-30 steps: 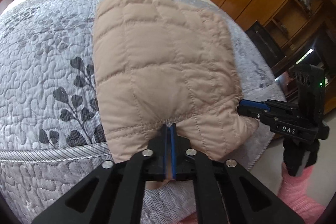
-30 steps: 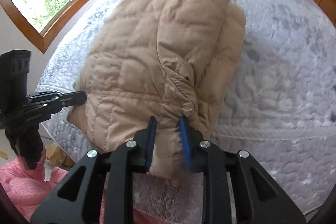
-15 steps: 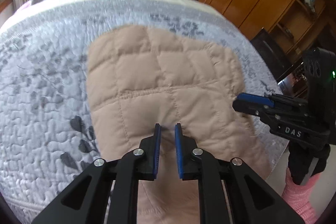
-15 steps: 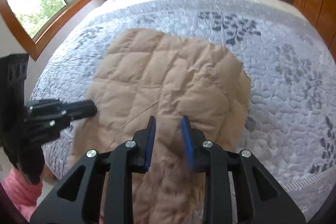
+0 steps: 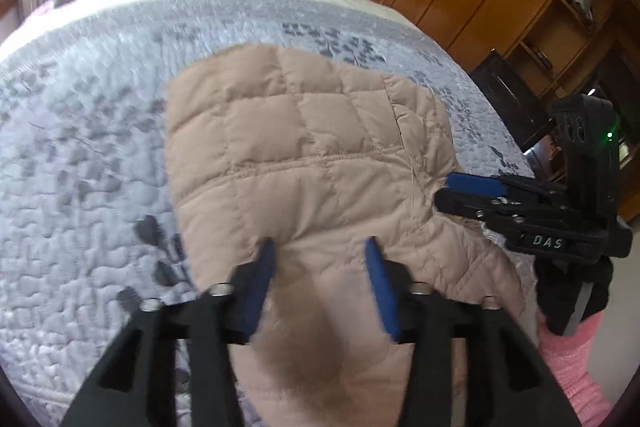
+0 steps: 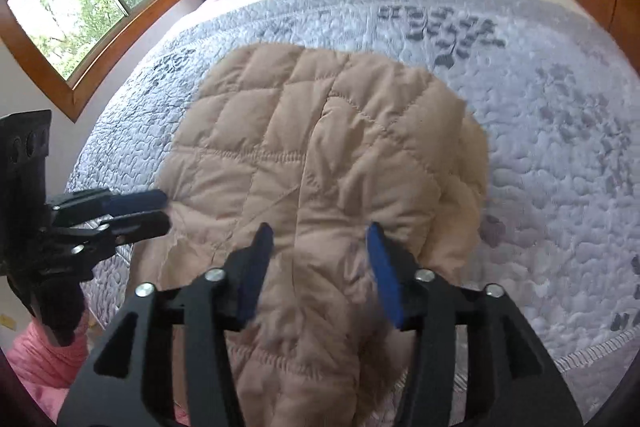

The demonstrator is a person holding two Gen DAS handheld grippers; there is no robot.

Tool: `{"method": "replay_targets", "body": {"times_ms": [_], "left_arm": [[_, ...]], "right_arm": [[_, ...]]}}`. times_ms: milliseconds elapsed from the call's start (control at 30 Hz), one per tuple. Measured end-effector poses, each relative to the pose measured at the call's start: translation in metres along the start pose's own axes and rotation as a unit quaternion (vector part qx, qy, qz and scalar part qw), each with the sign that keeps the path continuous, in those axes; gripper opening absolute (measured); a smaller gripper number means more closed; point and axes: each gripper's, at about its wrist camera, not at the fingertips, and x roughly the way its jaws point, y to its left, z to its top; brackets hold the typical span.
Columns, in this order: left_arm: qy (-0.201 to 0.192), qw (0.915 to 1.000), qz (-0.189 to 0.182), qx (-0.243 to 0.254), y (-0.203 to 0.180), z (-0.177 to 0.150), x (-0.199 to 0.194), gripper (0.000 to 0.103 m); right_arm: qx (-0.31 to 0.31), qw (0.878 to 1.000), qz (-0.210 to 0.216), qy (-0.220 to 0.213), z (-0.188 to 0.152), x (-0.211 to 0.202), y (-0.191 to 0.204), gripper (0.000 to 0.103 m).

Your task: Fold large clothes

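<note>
Bed (image 5: pixel 80 155), grey quilted cover with leaf print, filling both my views. Jacket (image 5: pixel 304 155), beige and quilted, folded, lying at the bed's near edge with its near end hanging over it. My left gripper (image 5: pixel 320 267): jaws just opened, released, blue pads apart over the jacket's near end, fabric between them but not pinched. My right gripper (image 6: pixel 320 255): likewise just opened, released, pads clear of the fabric.
</note>
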Motion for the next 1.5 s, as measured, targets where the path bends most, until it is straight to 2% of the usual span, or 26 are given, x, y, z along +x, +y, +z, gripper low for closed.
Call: {"method": "replay_targets", "body": {"times_ms": [100, 167, 233, 367, 600, 933, 1100, 1200, 1267, 1367, 1433, 1467, 1500], "left_arm": [[-0.011, 0.9998, 0.012, 0.006, 0.002, -0.009, -0.015, 0.056], [-0.013, 0.9998, 0.013, 0.003, 0.006, -0.015, -0.023, 0.058], [-0.020, 0.9996, 0.021, -0.001, 0.013, -0.022, -0.031, 0.062], [-0.023, 0.9995, 0.017, -0.013, 0.026, -0.034, -0.040, 0.067], [-0.023, 0.9996, 0.007, -0.014, 0.032, -0.044, -0.042, 0.073], [-0.010, 0.9996, -0.018, -0.018, 0.037, -0.044, -0.027, 0.079], [0.011, 0.9968, -0.072, -0.032, 0.048, -0.043, -0.006, 0.083], [0.032, 0.9898, -0.127, -0.056, 0.060, -0.042, 0.014, 0.087], [0.040, 0.9849, -0.152, -0.072, 0.065, -0.042, 0.026, 0.093], [0.047, 0.9782, -0.181, -0.091, 0.068, -0.041, 0.040, 0.094], [0.042, 0.9753, -0.191, -0.103, 0.069, -0.040, 0.043, 0.093], [0.037, 0.9747, -0.195, -0.103, 0.068, -0.040, 0.041, 0.088], [0.030, 0.9752, -0.195, -0.101, 0.067, -0.041, 0.038, 0.083]], "right_arm": [[0.006, 1.000, 0.003, -0.016, -0.008, -0.016, -0.004, 0.059], [0.019, 0.999, 0.017, -0.022, -0.012, -0.025, -0.012, 0.068], [0.037, 0.998, 0.030, -0.028, -0.018, -0.032, -0.022, 0.081], [0.075, 0.995, 0.059, -0.026, -0.035, -0.035, -0.044, 0.087], [0.149, 0.980, 0.130, -0.018, -0.062, -0.024, -0.079, 0.088], [0.160, 0.967, 0.198, 0.001, -0.074, -0.002, -0.083, 0.089], [0.161, 0.960, 0.226, 0.018, -0.073, 0.015, -0.082, 0.091], [0.163, 0.958, 0.236, 0.025, -0.072, 0.026, -0.080, 0.091], [0.167, 0.956, 0.239, 0.027, -0.072, 0.031, -0.079, 0.090], [0.162, 0.955, 0.246, 0.027, -0.070, 0.039, -0.078, 0.089], [0.159, 0.955, 0.251, 0.026, -0.068, 0.043, -0.075, 0.080], [0.153, 0.956, 0.249, 0.025, -0.065, 0.044, -0.072, 0.076], [0.147, 0.957, 0.248, 0.024, -0.065, 0.043, -0.069, 0.068]]}}
